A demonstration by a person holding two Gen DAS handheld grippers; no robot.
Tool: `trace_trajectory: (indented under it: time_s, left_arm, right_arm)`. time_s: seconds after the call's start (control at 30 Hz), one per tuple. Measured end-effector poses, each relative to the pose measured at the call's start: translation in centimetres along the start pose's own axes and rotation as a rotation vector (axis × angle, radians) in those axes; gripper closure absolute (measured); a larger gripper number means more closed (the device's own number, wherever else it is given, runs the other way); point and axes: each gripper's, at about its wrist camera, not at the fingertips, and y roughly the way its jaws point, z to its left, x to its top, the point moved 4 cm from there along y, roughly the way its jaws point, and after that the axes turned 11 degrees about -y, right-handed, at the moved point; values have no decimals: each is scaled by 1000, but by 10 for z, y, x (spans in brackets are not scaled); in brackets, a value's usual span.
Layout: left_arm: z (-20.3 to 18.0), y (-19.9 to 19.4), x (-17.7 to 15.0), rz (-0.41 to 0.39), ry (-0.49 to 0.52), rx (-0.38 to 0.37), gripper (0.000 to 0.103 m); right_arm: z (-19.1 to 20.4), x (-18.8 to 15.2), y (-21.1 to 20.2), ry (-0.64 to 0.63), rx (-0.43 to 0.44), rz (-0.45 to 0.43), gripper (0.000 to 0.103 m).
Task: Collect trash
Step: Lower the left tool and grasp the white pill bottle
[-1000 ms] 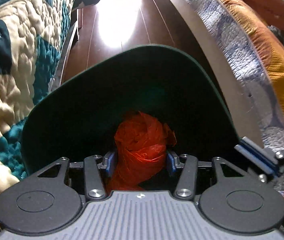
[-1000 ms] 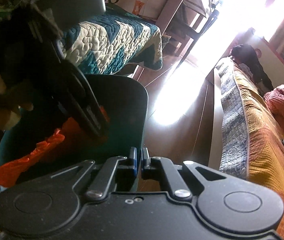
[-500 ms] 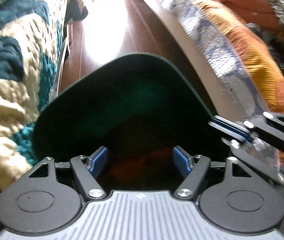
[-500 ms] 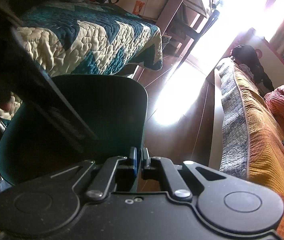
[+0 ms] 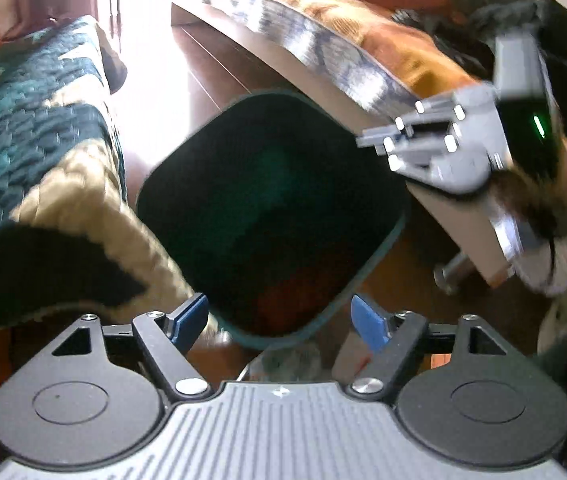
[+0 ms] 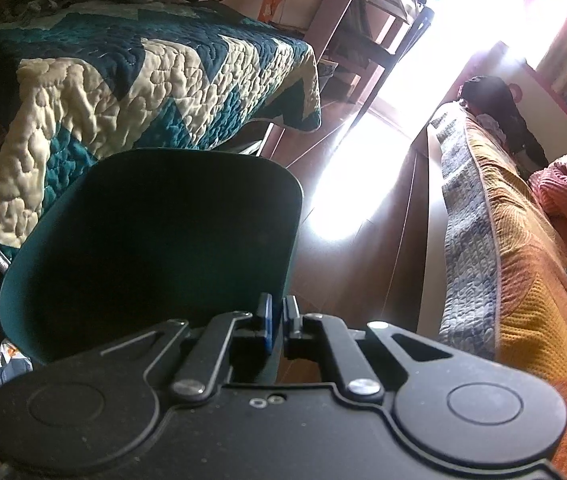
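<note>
Since 1 second ago the left gripper (image 5: 279,320) has let go of the orange bag (image 5: 299,292) and pulled back above the green bin (image 5: 379,248); its fingers are spread wide, holding nothing. The bag lies at the bin's bottom, toward 12 o'clock from the fingers. The right gripper (image 6: 277,314), fingers nearly together, pinches the bin's near rim (image 6: 279,360). The bin stands between the teal quilt (image 5: 35,128) at 9 o'clock and the orange bed (image 5: 403,52) at 2 o'clock, bare floor (image 6: 363,272) beyond.
</note>
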Motion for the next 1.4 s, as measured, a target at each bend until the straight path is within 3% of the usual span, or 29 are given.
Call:
trace_trajectory:
  time_s: [0.13, 0.27, 0.4, 0.5, 0.57, 0.7, 0.83, 0.93, 1.03, 1.3, 1.4]
  left_arm:
    - [9, 11, -29, 86, 50, -14, 21]
    - [14, 55, -66, 210, 108, 40, 20]
    - [17, 109, -105, 383, 30, 28, 20]
    - [13, 146, -145, 518, -21, 52, 21]
    - [6, 167, -167, 560, -15, 93, 20]
    - [6, 202, -191, 597, -90, 176, 21]
    - [7, 222, -198, 597, -208, 177, 21]
    - [12, 237, -204, 603, -250, 235, 22]
    - [15, 244, -210, 613, -297, 247, 29]
    - [11, 256, -215, 606, -303, 244, 35]
    - [6, 257, -214, 600, -285, 234, 50]
  right_arm:
    - [-5, 1, 2, 30, 15, 15, 97]
    - [-8, 3, 3, 57, 33, 34, 96]
    - [-5, 6, 1, 54, 46, 30, 96]
    - [-4, 8, 2, 42, 39, 28, 96]
    - [-4, 9, 3, 45, 41, 26, 96]
    - [-4, 11, 4, 46, 42, 21, 97]
    - [-2, 11, 3, 42, 42, 16, 97]
    - [-2, 10, 2, 35, 36, 16, 97]
    - [-2, 9, 2, 35, 34, 18, 97]
    - [-2, 9, 3, 37, 32, 20, 97]
    - [-2, 8, 3, 37, 28, 22, 97]
